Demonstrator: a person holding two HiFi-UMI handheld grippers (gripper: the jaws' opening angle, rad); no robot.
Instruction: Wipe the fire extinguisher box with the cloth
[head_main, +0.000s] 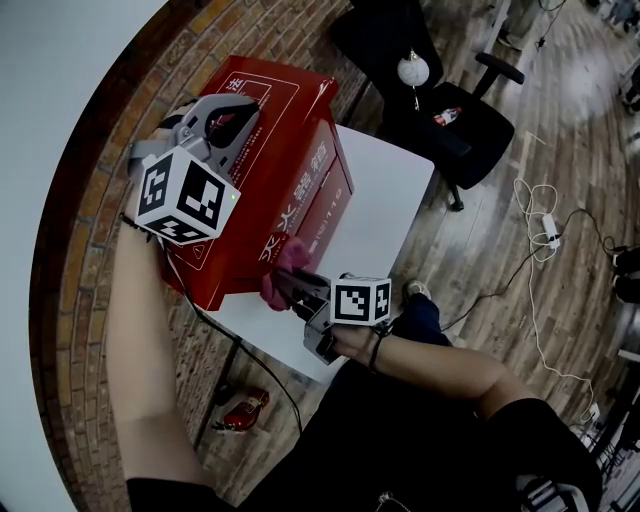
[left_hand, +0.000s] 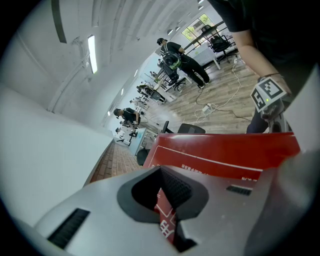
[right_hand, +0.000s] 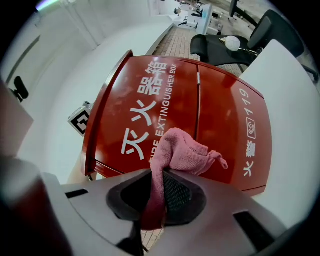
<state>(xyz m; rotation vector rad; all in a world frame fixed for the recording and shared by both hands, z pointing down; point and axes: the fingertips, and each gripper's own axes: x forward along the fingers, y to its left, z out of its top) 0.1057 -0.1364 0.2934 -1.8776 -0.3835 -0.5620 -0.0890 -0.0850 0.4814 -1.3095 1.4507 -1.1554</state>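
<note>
The red fire extinguisher box (head_main: 310, 190) stands on a white table (head_main: 385, 200) against a brick wall. My left gripper (head_main: 238, 112) rests on the box's top, near its back edge. In the left gripper view the left gripper (left_hand: 167, 192) is shut with nothing held, and the red box (left_hand: 225, 155) lies just beneath its jaws. My right gripper (head_main: 295, 283) is at the box's front face, shut on a pink cloth (head_main: 288, 262). In the right gripper view the cloth (right_hand: 182, 150) bunches out of the right gripper (right_hand: 159, 187) towards the lettered front of the box (right_hand: 210, 100).
A black office chair (head_main: 430, 100) stands behind the table. Cables (head_main: 545, 225) trail over the wooden floor at the right. A small red object (head_main: 240, 408) lies on the floor under the table's near edge. The brick wall (head_main: 100, 250) runs along the left.
</note>
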